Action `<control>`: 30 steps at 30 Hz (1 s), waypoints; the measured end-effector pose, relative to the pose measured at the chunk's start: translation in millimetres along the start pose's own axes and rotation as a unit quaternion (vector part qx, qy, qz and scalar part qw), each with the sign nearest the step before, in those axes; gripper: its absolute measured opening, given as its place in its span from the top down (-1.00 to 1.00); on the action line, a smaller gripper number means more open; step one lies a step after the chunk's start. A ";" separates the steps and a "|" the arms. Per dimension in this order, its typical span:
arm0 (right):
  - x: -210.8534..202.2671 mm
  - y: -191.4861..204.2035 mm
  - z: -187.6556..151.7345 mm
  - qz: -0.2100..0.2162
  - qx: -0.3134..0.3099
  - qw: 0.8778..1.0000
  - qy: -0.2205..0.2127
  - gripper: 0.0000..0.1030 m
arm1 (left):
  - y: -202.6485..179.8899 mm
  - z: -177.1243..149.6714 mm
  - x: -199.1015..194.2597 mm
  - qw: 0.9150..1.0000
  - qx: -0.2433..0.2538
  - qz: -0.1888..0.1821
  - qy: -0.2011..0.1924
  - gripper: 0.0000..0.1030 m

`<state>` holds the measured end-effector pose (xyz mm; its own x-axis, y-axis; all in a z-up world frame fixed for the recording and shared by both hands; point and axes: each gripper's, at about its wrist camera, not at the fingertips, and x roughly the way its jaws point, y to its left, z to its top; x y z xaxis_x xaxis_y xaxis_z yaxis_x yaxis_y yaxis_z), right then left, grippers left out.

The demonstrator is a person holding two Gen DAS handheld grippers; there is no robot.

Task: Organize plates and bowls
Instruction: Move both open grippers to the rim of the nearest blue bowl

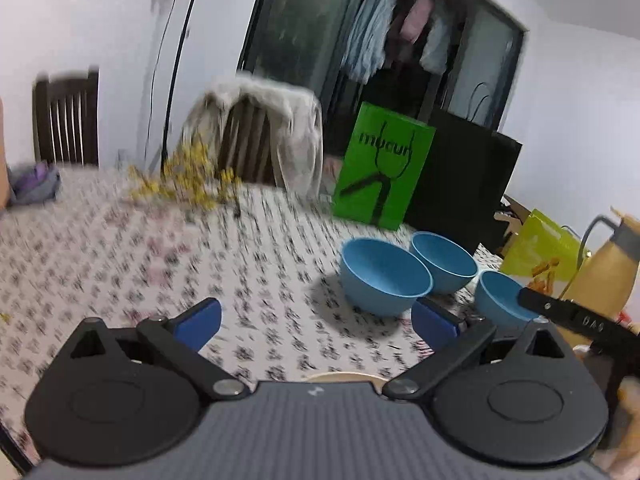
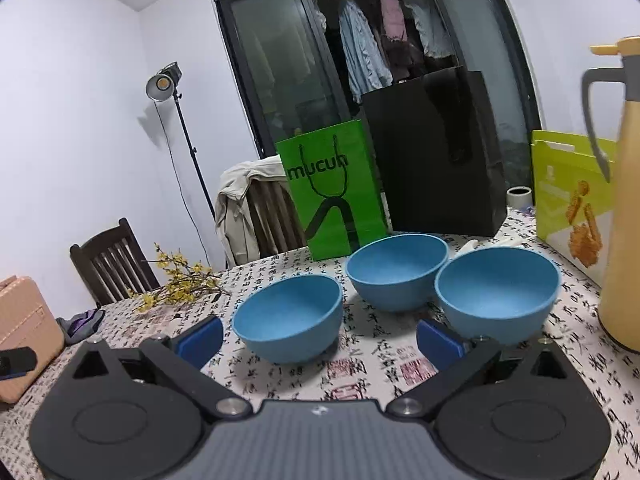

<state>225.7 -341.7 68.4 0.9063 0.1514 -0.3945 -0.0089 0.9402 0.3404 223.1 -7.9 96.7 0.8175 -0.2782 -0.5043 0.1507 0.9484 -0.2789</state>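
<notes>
Three blue bowls stand upright and empty on the table [image 2: 360, 364], which is covered by a cloth printed with black calligraphy. In the right wrist view the left bowl [image 2: 288, 318] is nearest and sits apart from the other two; the middle bowl [image 2: 396, 272] lies farther back, and the right bowl [image 2: 496, 300] is just beside it, their rims close or touching. The right gripper [image 2: 320, 340] hovers low in front of them, jaws spread wide and holding nothing, the left bowl just ahead between the blue pads. The left gripper [image 1: 316, 322] is likewise wide open and empty; its view is blurred, with the bowls ahead to the right. Behind the bowls stand a green bag [image 2: 334, 192] and a black bag [image 2: 436, 152]. A yellow jug [image 2: 622, 200] stands at the right, with a yellow-green box [image 2: 572, 192] behind it. Yellow flowers [image 2: 176, 280] lie at the far left.
</notes>
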 end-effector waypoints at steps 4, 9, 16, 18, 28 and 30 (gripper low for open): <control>18.6 4.3 18.4 -0.009 0.011 1.000 0.027 -1.00 | -8.0 24.4 22.6 0.998 -0.026 0.008 0.054 -1.00; 36.8 13.1 42.1 -0.015 0.009 0.999 0.048 -1.00 | -33.4 50.5 42.8 0.997 -0.009 0.028 0.076 -1.00; 65.9 14.6 70.1 -0.029 0.034 0.996 0.071 -1.00 | -58.8 83.4 95.3 0.991 -0.027 0.068 0.108 -1.00; 73.7 11.2 75.2 -0.035 0.049 0.995 0.075 -1.00 | -63.8 93.1 108.6 0.991 -0.035 0.082 0.104 -1.00; 134.6 -10.1 81.8 -0.063 0.096 0.986 0.122 -1.00 | -74.3 101.1 181.5 0.982 -0.059 0.114 0.140 -1.00; 144.5 -11.0 79.2 -0.068 0.095 0.985 0.127 -1.00 | -74.8 100.0 192.6 0.981 -0.058 0.118 0.145 -1.00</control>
<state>390.2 -354.3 75.3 0.7587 0.1215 -0.6400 0.2067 0.8868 0.4133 424.8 -117.2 102.2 0.6275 -0.1001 -0.7722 -0.1015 0.9727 -0.2086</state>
